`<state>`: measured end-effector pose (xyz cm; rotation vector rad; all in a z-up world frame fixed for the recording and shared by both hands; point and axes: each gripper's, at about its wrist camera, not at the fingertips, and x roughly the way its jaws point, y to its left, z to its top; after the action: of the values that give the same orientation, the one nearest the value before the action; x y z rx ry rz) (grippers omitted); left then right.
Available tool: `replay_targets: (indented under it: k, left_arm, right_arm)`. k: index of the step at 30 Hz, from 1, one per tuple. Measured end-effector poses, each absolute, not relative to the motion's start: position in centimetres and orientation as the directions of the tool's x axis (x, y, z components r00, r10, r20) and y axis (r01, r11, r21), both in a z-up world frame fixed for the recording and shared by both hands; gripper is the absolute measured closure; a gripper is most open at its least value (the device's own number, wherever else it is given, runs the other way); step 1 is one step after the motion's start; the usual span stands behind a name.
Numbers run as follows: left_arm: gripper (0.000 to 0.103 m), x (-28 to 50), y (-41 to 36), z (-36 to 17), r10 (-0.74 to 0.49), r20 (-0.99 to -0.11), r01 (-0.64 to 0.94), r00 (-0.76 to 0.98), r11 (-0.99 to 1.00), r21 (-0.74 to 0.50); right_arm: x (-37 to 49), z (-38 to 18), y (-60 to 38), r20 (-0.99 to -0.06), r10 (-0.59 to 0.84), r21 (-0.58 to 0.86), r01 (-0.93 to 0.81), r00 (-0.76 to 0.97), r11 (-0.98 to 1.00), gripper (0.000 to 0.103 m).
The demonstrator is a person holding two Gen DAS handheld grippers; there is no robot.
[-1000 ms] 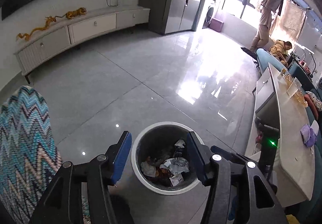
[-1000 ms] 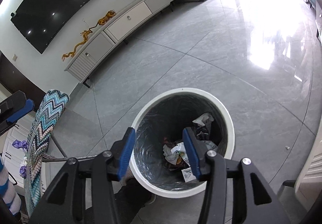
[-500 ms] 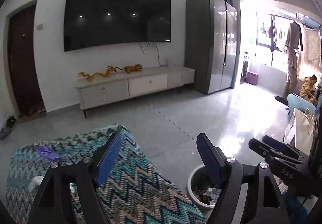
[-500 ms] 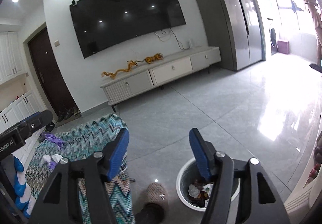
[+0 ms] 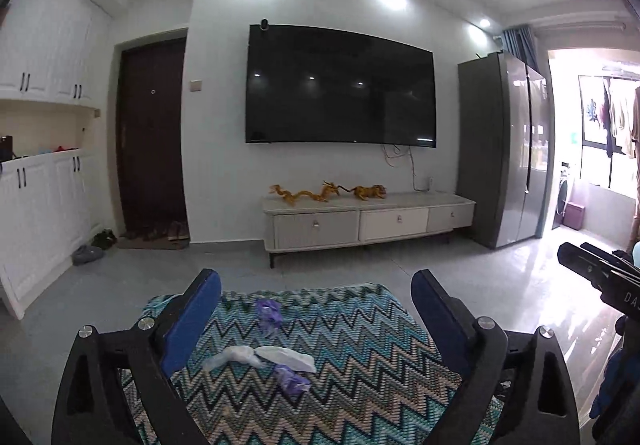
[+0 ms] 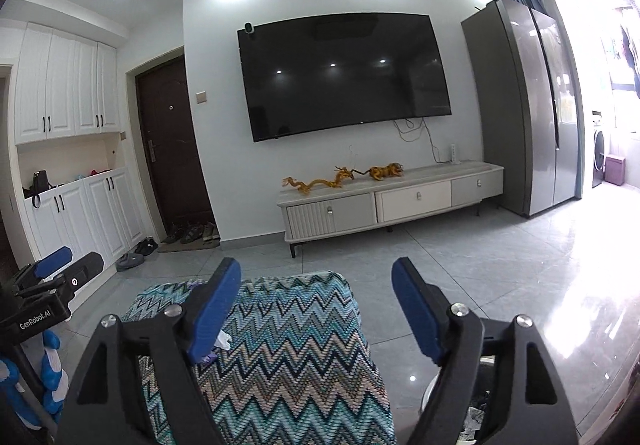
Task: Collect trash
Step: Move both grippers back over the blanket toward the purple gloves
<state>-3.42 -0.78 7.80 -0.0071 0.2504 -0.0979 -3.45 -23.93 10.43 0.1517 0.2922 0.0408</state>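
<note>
Both tools were held up near level, tipped slightly down, facing the wall w/ the big black wall-mounted TV (image 5: 340, 85) and the low white TV cabinet (image 5: 368, 223) carrying gold dragon figurines (image 5: 328, 193).

Left tool (image 5: 316, 309): blue-padded jaws spread wide, released, nothing between them; they had just been opening. It hovered over the teal zigzag-patterned knitted cloth surface (image 5: 360, 357). On that cloth, framed between the jaws but untouched, lay the trash: a crumpled white plastic wrapper (image 5: 260, 357), a small purple scrap (image 5: 292, 381) just beside it, and another purple crumpled piece (image 5: 269, 315) farther back.

Right tool (image 6: 316, 305): also released, jaws apart and empty, likewise just been opening. It sat above the near right part of the same cloth; a bit of the white wrapper (image 6: 223, 341) peeked out by its left pad (image 6: 216, 309). Low at right, partly hidden behind its right finger, the rim of a white round trash bin (image 6: 430, 391) showed on the grey tiled floor (image 6: 500, 257).

Each tool showed at the edge of the other's view, side by side.
</note>
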Motion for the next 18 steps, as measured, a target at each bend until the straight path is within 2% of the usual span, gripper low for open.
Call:
replay_targets:
  k: [3,13,18]
  left_arm:
    - [0.003,-4.6,1.9,7.5,-0.053,-0.234,0.045,0.971,0.998,-0.038]
    - [0.003,-5.7,9.2,5.8,0.024,-0.21,-0.048,0.977,0.993,-0.11]
    - [0.003,-4.8,12.0,4.5,0.027,-0.248,-0.064,0.968,0.988,-0.141]
  right_arm:
    - [-3.5,11.1,-21.7,-0.276,0.068,0.127,-0.034,0.959,0.991,0.015]
    - [-3.0,11.4,-16.2,-0.282,0.096,0.06,-0.082,0.955,0.995,0.003]
    - [-1.5,10.8,-14.4,-0.289,0.122,0.056,-0.11,0.95,0.992,0.0]
